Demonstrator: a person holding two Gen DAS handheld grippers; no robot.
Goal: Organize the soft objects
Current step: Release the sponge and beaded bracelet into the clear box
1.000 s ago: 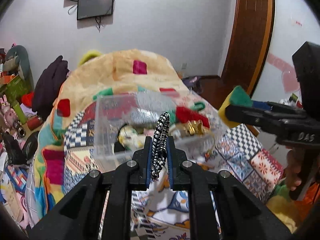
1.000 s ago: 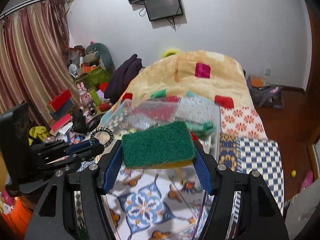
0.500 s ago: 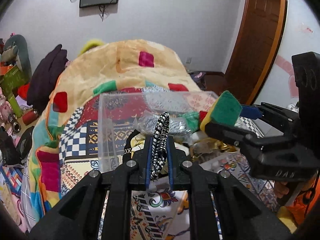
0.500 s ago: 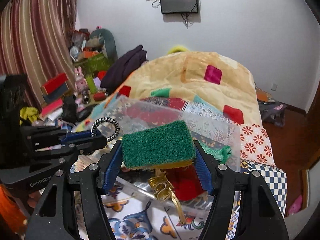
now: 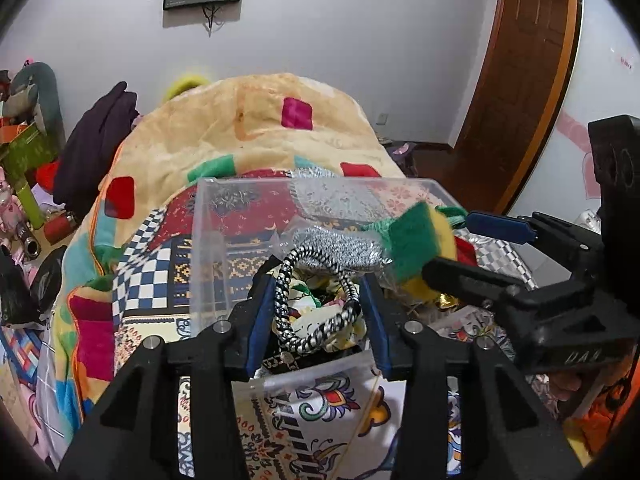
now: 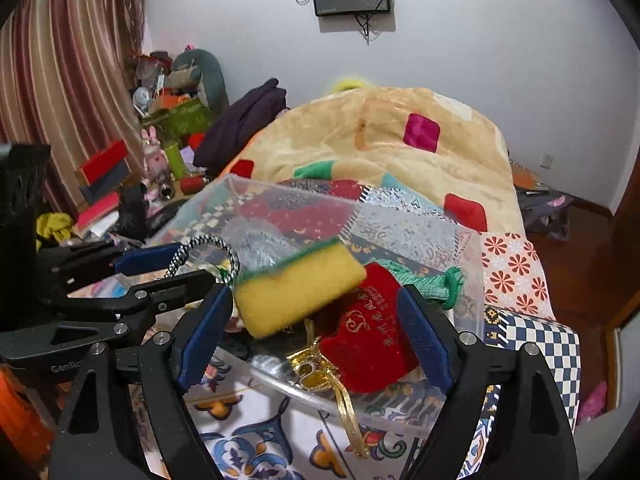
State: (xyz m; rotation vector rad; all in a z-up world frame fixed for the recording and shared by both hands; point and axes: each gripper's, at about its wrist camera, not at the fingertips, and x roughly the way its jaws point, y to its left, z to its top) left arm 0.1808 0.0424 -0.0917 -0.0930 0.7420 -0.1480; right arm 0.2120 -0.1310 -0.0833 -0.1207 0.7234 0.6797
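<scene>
A clear plastic box [image 5: 208, 240] stands on the patterned bed, filled with soft items. My left gripper [image 5: 318, 314] is open over its near edge; the black-and-white braided hair tie [image 5: 316, 300] sits loose between the spread fingers, above the box. My right gripper [image 6: 316, 328] is open over the box [image 6: 460, 248]; the yellow-and-green sponge [image 6: 298, 286] is tilted and blurred between the wide-apart fingers, touching neither pad. The sponge [image 5: 420, 240] and right gripper also show in the left wrist view, and the hair tie [image 6: 204, 256] shows in the right wrist view.
The box holds a red pouch [image 6: 372, 336], a gold ribbon [image 6: 320, 372], a green knit piece [image 6: 424, 276] and a silver scrubber [image 5: 336, 248]. A folded tan blanket [image 5: 256, 128] lies behind. Clutter [image 6: 160, 152] crowds the floor to the left. A wooden door [image 5: 520, 80] stands to the right.
Both grippers moved over the box and opened. The hair tie went from clamped edge-on to lying loose between the left fingers. The sponge left the right pads and tipped downward.
</scene>
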